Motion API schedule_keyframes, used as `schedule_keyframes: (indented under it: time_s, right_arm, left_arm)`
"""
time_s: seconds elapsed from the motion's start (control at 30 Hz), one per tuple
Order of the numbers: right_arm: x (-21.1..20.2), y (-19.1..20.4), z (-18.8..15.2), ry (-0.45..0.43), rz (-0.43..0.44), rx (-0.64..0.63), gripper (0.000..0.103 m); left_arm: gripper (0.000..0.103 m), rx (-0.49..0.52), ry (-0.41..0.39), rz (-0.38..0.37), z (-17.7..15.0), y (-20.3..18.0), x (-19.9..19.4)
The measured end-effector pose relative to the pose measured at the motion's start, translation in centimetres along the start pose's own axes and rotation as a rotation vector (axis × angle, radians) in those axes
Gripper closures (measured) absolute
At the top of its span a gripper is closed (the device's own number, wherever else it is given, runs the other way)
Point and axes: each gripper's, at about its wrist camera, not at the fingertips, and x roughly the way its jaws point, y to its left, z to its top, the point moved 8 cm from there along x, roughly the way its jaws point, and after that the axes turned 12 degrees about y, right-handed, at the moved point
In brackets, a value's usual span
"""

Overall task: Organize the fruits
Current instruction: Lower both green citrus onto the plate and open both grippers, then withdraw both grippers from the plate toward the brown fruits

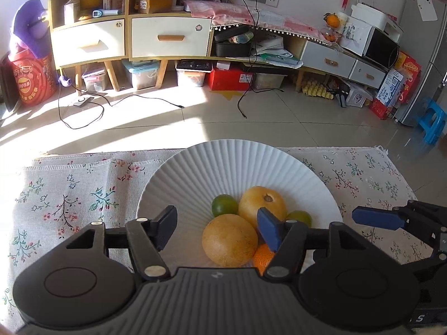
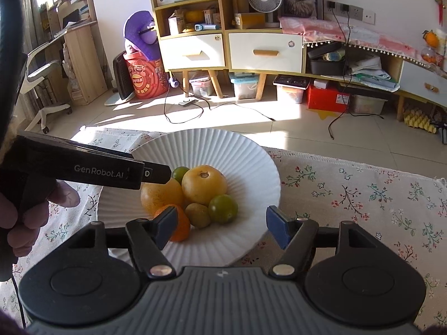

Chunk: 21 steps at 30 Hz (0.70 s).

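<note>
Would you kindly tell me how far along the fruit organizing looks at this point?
Done: five fruits sit together in the white plate. In hand: nothing; left gripper and right gripper both stand open over it. Left: no loose fruit shows on the floral cloth.

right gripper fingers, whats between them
In the right wrist view, the open right gripper holds nothing; between its fingers show a brownish-green fruit, a green fruit and bare plate.

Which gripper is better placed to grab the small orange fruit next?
Probably the right gripper: it is open, and the small orange fruit lies just beyond its left finger. For the left gripper, that fruit hides behind its right finger.
</note>
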Motion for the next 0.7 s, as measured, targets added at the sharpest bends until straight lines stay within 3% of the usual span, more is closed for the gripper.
schedule_keyframes:
  time_s: [0.23, 0.7]
  right_arm:
    - [-1.1, 0.5, -0.9, 0.012, -0.011, 0.002, 0.027]
    - [-4.1, 2.4, -3.2, 0.018, -0.016, 0.019, 0.017]
  left_arm:
    - [0.029, 0.026, -0.018, 0.027, -1.9, -0.1, -2.4]
    - [0.018, 0.039, 0.002, 0.030, -7.1, -0.3, -6.1]
